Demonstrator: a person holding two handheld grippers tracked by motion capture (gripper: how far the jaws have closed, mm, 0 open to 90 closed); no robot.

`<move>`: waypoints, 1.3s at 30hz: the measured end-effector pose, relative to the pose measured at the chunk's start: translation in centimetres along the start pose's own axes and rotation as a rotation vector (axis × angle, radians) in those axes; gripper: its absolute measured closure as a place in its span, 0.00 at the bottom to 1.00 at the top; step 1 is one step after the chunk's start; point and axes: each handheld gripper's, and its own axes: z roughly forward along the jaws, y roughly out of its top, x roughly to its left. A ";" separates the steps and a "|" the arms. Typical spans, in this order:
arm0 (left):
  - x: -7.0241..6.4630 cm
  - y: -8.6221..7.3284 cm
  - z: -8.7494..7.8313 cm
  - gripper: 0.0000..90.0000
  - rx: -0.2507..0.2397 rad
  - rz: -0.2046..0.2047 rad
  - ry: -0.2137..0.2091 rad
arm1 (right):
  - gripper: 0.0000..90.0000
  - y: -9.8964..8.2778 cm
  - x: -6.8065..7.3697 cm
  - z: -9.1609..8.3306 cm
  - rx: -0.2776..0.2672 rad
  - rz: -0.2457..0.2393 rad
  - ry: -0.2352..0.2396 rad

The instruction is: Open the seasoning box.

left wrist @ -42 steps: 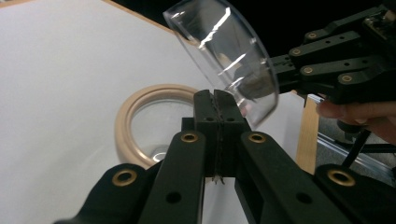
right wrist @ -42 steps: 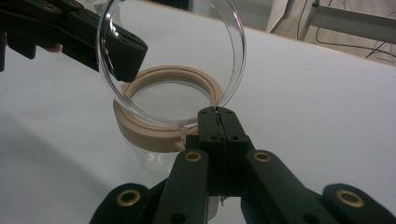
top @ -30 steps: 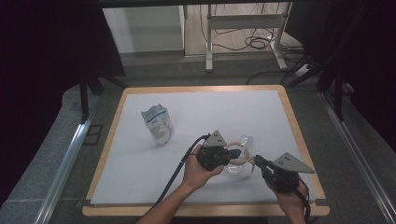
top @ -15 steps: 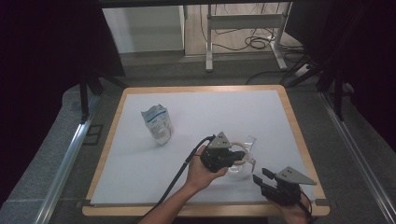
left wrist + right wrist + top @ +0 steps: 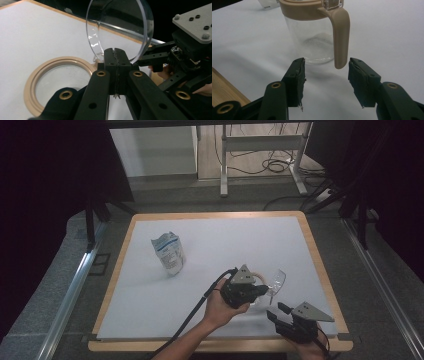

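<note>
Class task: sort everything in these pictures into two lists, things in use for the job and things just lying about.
In use:
clear lid, clamped in the left gripper
jug with beige handle
right gripper, jaws just opened

Lying about:
white pouch

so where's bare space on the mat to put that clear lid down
Free: the far half of the white mat behind the pouch, and the near-left stretch between the pouch and the wooden edge. Crowded: the near-right corner, where the jug, the left gripper pinching the clear lid and the open right gripper sit.
</note>
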 end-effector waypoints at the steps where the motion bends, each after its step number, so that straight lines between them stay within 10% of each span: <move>1: 0.0 0.0 0.0 1.00 0.000 0.000 0.000 | 0.54 0.0 0.0 0.0 -0.004 -0.001 0.001; 12: 2.3 -2.1 -3.8 0.91 -0.045 -0.047 0.036 | 0.50 0.1 2.0 -0.7 -0.058 -0.022 0.087; 26: 5.0 -8.2 -9.9 0.32 -0.068 -0.116 0.166 | 0.50 0.3 6.0 0.2 -0.079 -0.089 0.156; 39: 6.9 -12.1 -13.6 0.29 -0.054 -0.153 0.235 | 0.47 1.4 9.1 3.9 -0.057 -0.159 0.181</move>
